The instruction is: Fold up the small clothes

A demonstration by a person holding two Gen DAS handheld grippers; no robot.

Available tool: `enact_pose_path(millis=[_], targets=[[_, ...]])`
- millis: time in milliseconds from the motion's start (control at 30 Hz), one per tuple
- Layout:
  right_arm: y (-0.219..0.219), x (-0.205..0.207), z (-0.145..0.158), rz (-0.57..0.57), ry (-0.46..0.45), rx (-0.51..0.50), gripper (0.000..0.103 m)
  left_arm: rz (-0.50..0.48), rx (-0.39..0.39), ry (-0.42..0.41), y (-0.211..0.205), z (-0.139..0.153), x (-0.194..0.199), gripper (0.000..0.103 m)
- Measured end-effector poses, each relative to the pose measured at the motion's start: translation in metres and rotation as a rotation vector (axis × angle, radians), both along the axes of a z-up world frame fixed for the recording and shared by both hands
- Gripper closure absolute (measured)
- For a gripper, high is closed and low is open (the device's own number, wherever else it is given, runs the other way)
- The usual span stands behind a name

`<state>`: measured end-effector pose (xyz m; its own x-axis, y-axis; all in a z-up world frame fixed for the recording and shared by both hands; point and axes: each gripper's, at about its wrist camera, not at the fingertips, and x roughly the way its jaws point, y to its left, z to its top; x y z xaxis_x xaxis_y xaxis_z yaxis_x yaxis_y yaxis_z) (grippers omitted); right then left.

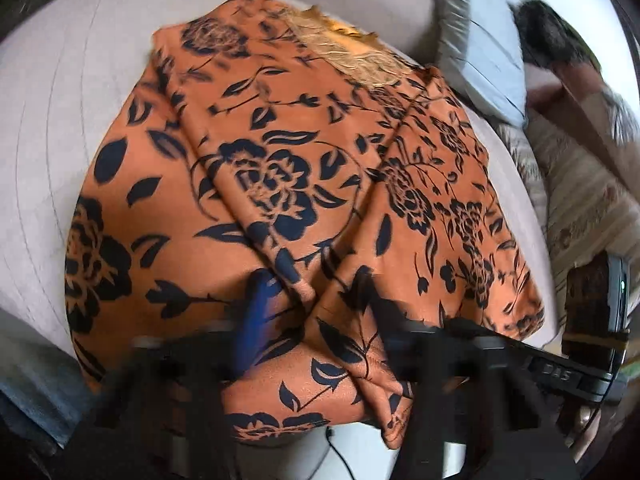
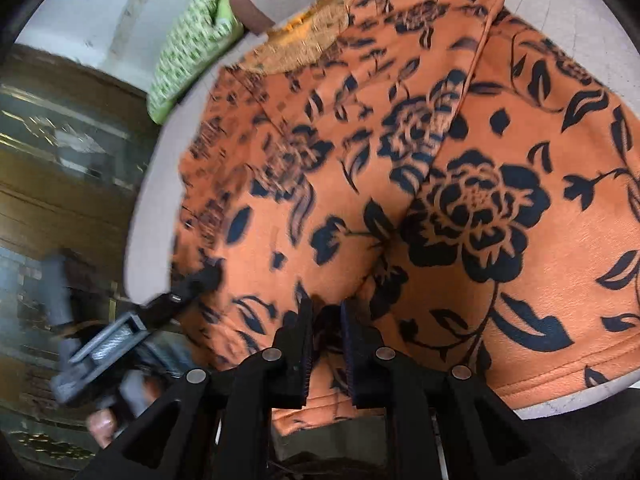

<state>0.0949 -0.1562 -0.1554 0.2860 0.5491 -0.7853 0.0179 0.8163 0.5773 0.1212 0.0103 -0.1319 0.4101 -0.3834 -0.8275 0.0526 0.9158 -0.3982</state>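
1 orange floral garment [image 2: 400,184] ahead of both grippers, right gripper [image 2: 326,344] pinching its near hem, left gripper [image 1: 312,312] fingers spread astride a fold, 1 green patterned cloth [image 2: 188,52] beyond

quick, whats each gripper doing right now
Left gripper: jaws apart around the near edge of the orange floral garment; blurred, so a grip cannot be told.
Right gripper: shut on the garment's near hem.

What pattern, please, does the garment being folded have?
Orange garment with black floral print, roses and leaves; clearest in the right wrist view.
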Motion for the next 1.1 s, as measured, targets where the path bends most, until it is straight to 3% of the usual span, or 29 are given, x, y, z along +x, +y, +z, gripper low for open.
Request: enact_pose_path(millis=[67,167,267,333,367,433,500,533,567,633,733,800,900,933,1033,1100], targets=[[0.006,-0.003,0.004,0.013,-0.032,-0.053,0.098,0.002,-0.056,0.020,0.005,-0.002,0.001,0.090],[0.004,-0.009,0.017,0.020,-0.100,-0.016,0.099,0.051,-0.116,0.045,0.022,-0.005,0.004,0.090],[0.003,-0.007,0.001,0.025,-0.033,-0.016,0.099,0.106,-0.071,0.060,0.032,-0.007,0.004,0.090],[-0.001,-0.006,-0.008,0.017,0.020,0.010,0.099,0.134,-0.115,0.094,0.042,-0.008,0.005,0.089],[-0.007,-0.007,-0.001,-0.012,0.005,0.042,0.099,0.142,-0.150,0.102,0.047,-0.007,0.004,0.088],[-0.024,-0.013,0.026,-0.059,-0.104,0.105,0.098,0.156,-0.215,0.114,0.059,-0.005,0.003,0.075],[-0.045,-0.020,0.052,-0.110,-0.222,0.168,0.094,0.208,-0.240,0.098,0.071,-0.002,0.000,0.049],[-0.054,-0.023,0.059,-0.142,-0.256,0.161,0.085,0.234,-0.225,0.087,0.076,0.001,0.000,0.048],[-0.065,-0.026,0.065,-0.187,-0.277,0.117,0.065,0.257,-0.197,0.075,0.079,0.004,-0.001,0.048],[-0.086,-0.029,0.069,-0.281,-0.278,0.049,0.055,0.293,-0.138,0.036,0.086,0.013,-0.003,0.047],[-0.120,-0.025,0.072,-0.384,-0.254,0.061,0.055,0.377,0.010,0.010,0.099,0.018,-0.004,0.043],[-0.137,-0.014,0.080,-0.421,-0.209,-0.064,0.055,0.444,0.057,0.039,0.112,0.014,-0.004,0.043],[-0.161,0.012,0.072,-0.392,-0.046,-0.284,0.055,0.451,0.051,0.078,0.119,0.005,-0.002,0.043],[-0.172,0.019,0.063,-0.385,-0.014,-0.295,0.055,0.439,0.052,0.096,0.118,0.001,-0.001,0.043],[-0.186,0.023,0.038,-0.395,0.078,-0.150,0.064,0.388,0.097,0.112,0.109,-0.004,0.000,0.043],[-0.182,0.022,0.038,-0.389,0.083,-0.219,0.064,0.359,0.101,0.118,0.105,-0.004,-0.002,0.039]])
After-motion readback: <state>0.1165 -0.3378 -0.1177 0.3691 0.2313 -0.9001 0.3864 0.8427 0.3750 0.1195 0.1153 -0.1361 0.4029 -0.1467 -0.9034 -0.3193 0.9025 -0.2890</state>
